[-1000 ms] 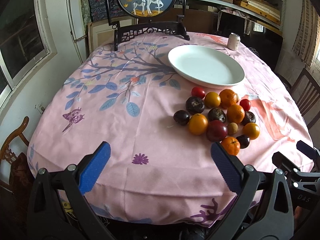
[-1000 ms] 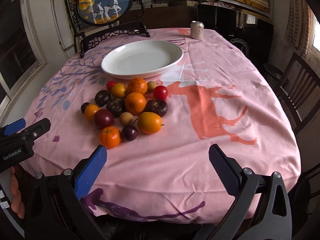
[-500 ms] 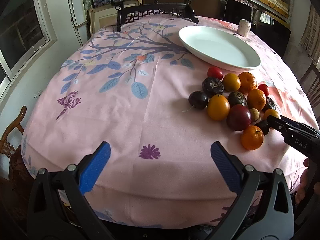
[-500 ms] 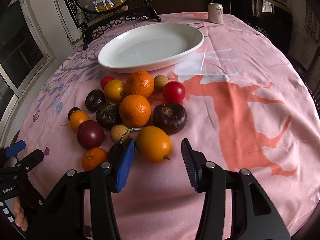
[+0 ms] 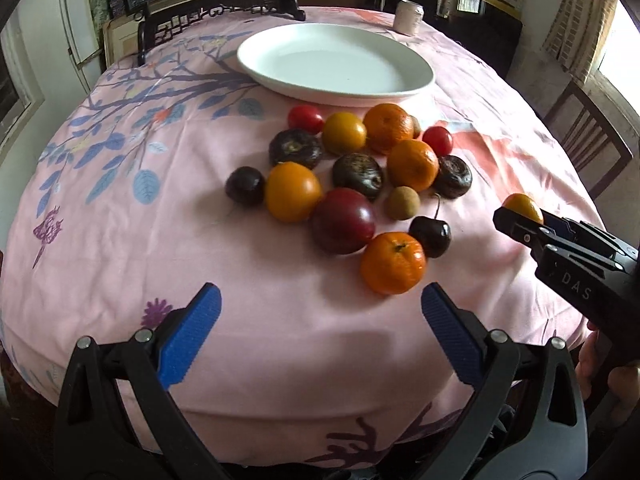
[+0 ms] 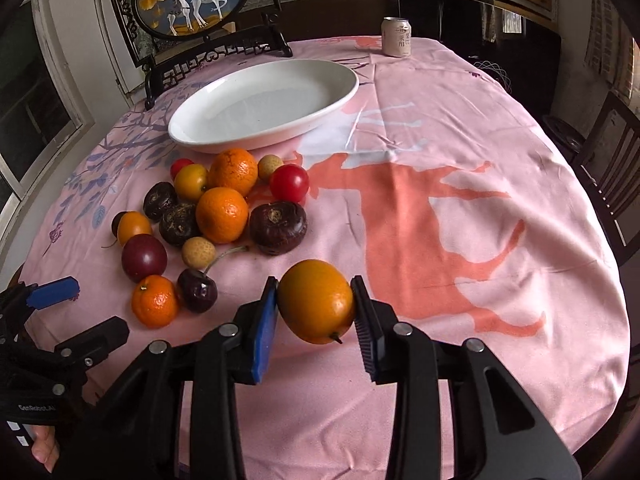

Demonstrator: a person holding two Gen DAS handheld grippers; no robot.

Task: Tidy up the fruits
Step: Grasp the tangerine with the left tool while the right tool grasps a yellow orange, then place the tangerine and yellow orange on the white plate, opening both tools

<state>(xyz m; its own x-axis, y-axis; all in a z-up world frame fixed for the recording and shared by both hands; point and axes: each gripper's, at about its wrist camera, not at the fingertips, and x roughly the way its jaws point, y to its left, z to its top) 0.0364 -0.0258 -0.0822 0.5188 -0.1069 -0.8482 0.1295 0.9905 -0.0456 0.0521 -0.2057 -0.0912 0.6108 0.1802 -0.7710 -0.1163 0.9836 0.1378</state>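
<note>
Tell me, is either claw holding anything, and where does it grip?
The right claw pinches a yellow-orange fruit by its two sides. The left claw is open, holding nothing.

Fruit cluster (image 6: 208, 224) blocks the straight line to the white plate (image 6: 340, 96); bare tablecloth (image 6: 460, 152) along the right edge gives open passage; can (image 6: 396, 37) at far edge.

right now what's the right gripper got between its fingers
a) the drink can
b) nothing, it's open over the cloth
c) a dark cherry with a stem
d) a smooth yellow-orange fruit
d: in the right wrist view the right gripper is shut on the yellow-orange fruit, both blue pads pressed to its sides, while the cherry lies on the cloth and the can stands at the far edge.
</note>
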